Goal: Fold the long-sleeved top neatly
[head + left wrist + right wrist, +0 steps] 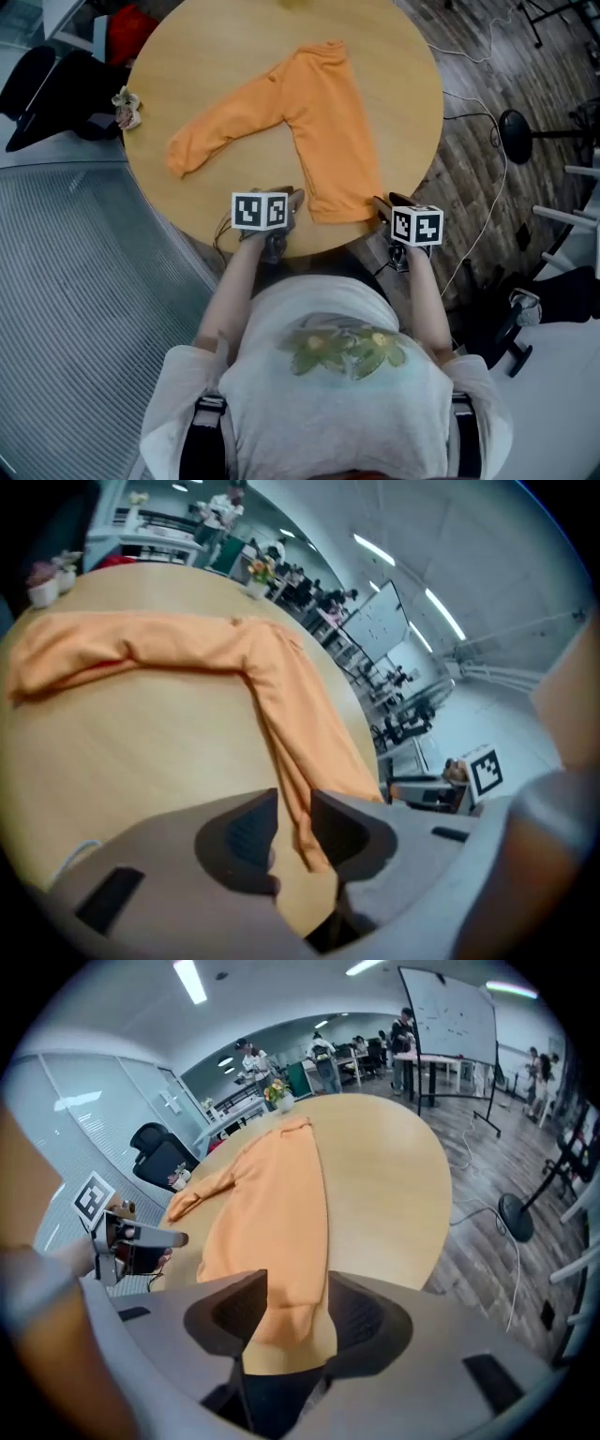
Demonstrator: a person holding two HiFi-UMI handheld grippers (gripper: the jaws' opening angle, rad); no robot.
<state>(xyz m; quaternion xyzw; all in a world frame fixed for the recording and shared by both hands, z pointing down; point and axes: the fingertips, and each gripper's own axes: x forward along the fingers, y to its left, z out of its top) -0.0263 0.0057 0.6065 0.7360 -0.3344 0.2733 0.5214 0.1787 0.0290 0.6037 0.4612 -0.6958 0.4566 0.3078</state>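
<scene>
Risk, grip: the left gripper (292,803) has only a thin gap to work with. If it shuts slightly off the hem (342,211), it would likely catch one layer or none, and the corner would slip out on the lift.
Risk, edge: the hem lies right at the near rim of the table (216,56). Fingers coming in too low could strike the rim instead of sliding under the cloth.
Risk, fold: an uneven lift of the two corners would skew the fold. The sleeve (225,131) stretched out to the left could drag and bunch.
Top (323,122): flat on the table, with the body running from the far side to the near edge.
Left gripper: fingers (248,832) close together but not shut. The hem's left corner shows in the gap, no squeeze is visible, and nothing is held.
Right gripper (286,1288): fingers (225,1312) wide apart. The hem's right corner lies between them, untouched.
</scene>
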